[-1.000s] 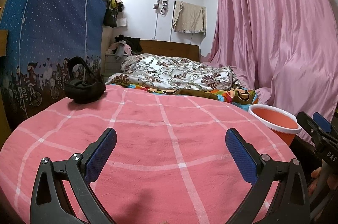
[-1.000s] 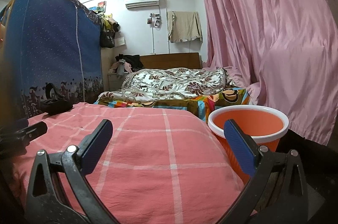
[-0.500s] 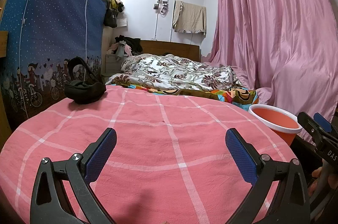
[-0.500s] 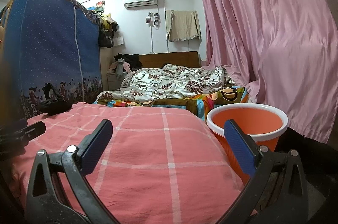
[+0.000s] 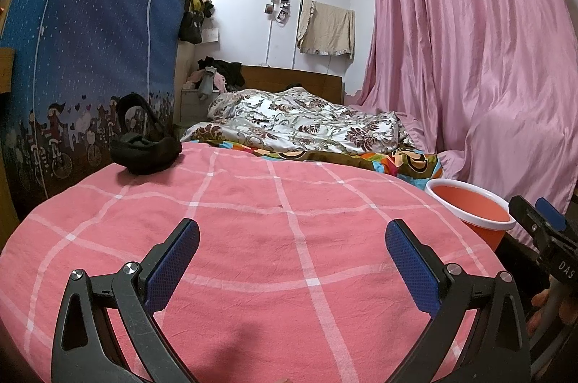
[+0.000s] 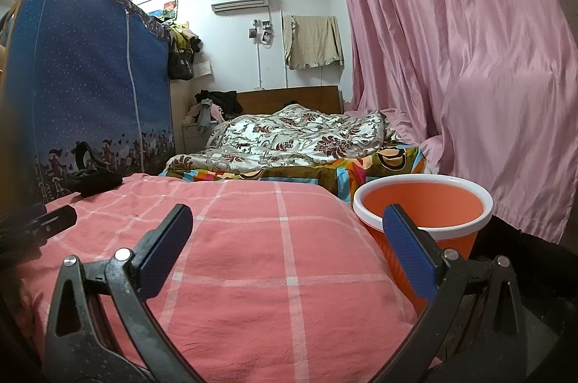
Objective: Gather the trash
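One black fabric item (image 5: 144, 150) — far-left on pink checked tabletop (image 5: 289, 256); likely soft, light; pinch its bunched middle. Left tool (image 5: 292, 260), right tool (image 6: 287, 244) — both agape, empty. Orange bin (image 6: 422, 206) right.

The pink checked cover (image 5: 289, 238) lies bare around its middle; a black bag (image 5: 144, 152) sits at its far left corner, an orange bucket (image 6: 422, 213) just beside its right edge.

The right gripper (image 6: 287, 238) sits a little lower and nearer the orange bucket (image 6: 422, 213), which looms larger in its view. In the left view, the bucket (image 5: 469, 209) sits slightly lower.
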`<state>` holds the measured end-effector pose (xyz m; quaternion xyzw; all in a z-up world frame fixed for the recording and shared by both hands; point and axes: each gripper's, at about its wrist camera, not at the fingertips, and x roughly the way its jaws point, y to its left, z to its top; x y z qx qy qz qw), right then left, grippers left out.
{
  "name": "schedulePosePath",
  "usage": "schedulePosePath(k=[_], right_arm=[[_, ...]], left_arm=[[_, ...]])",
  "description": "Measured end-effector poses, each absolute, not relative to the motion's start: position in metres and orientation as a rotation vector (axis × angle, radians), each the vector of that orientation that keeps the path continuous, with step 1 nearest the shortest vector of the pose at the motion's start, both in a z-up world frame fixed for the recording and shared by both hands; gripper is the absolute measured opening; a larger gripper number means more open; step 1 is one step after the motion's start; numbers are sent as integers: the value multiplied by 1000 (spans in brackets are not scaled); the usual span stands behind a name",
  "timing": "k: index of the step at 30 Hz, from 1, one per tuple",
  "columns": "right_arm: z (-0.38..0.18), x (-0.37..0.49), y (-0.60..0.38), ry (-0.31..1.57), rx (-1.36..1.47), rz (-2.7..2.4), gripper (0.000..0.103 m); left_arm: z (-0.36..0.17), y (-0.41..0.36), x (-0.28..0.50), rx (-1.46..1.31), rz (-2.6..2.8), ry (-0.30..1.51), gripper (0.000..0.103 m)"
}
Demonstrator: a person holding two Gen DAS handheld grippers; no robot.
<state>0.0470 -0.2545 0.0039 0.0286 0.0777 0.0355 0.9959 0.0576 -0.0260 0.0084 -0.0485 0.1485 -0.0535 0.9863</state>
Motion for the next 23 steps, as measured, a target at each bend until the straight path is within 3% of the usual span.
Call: schedulePosePath(k=[23], right_arm=[[-1, 47, -248, 172, 56, 71, 103]], left_arm=[[7, -19, 64, -56, -45, 311, 101]])
